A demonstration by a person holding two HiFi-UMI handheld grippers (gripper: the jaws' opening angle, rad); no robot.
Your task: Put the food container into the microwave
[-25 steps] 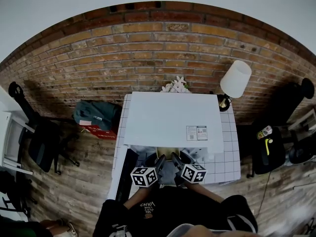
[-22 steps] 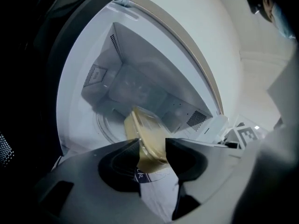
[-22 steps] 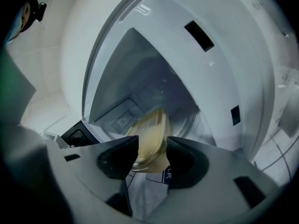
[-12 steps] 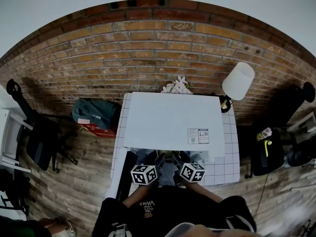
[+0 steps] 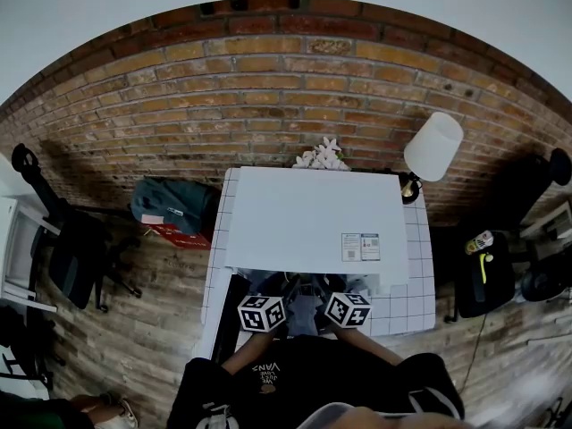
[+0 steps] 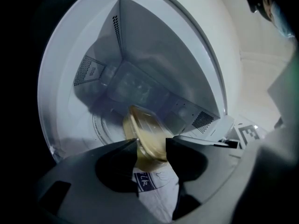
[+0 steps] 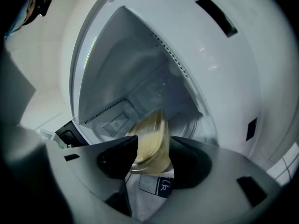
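A white tiled counter stands on a wood floor against a brick wall. The microwave covers most of the counter.

Nearest, the left tongs and right tongs each clamp an opposite edge of the container, a clear lidded tub of pale yellowish food. It hangs between them at the mouth of the open microwave. Both gripper views look past it to the turntable and the vents at the rear. In the head view the container is hidden under the microwave's front edge, so it is probably partly inside.

As I judge it, the pick-up and approach are done. What is left is to push in a little deeper, set the container down on the turntable, open both tongs and draw them out.

Nothing shows inside to block the way. A dark panel left of the opening is probably the door, and the left arm must clear it on the way out.

Farther off are a lamp and flowers behind the microwave. A bag and a chair sit on the floor at left, well apart from the work.
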